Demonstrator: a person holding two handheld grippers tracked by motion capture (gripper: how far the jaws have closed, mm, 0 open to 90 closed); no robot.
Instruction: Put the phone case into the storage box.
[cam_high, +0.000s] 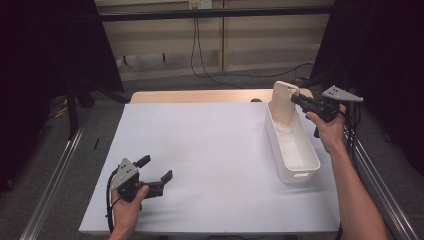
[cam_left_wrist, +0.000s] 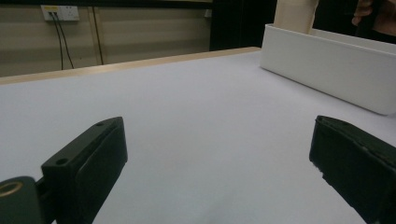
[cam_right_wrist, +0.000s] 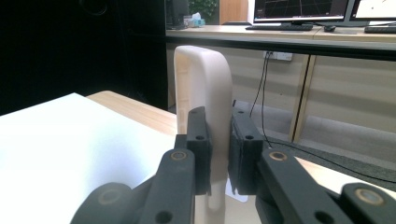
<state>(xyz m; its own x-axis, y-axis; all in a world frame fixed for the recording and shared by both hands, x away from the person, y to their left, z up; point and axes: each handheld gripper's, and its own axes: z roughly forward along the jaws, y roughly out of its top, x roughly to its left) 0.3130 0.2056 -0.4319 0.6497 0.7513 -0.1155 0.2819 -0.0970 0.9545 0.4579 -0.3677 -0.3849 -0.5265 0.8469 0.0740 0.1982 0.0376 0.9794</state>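
Observation:
A cream flat board with rounded corners (cam_high: 283, 102) stands upright in the far end of a long white bin (cam_high: 295, 170). My right gripper (cam_high: 298, 100) is shut on the board's upper right edge. In the right gripper view both pads clamp the board (cam_right_wrist: 205, 88) edge-on, at my right gripper (cam_right_wrist: 218, 154). My left gripper (cam_high: 156, 169) rests low over the white table cover (cam_high: 200, 150) at the near left, jaws wide apart and nothing between them. The left gripper view has my left gripper (cam_left_wrist: 219, 158) open over bare cover, with the bin (cam_left_wrist: 327, 65) and the board (cam_left_wrist: 294, 16) far right.
The bin lies lengthwise along the table's right side. A wooden table edge (cam_high: 200, 96) shows beyond the cover. Dark curtains flank both sides, and cables (cam_high: 200, 60) hang down the back wall. A metal rail (cam_high: 55, 175) runs along the floor at left.

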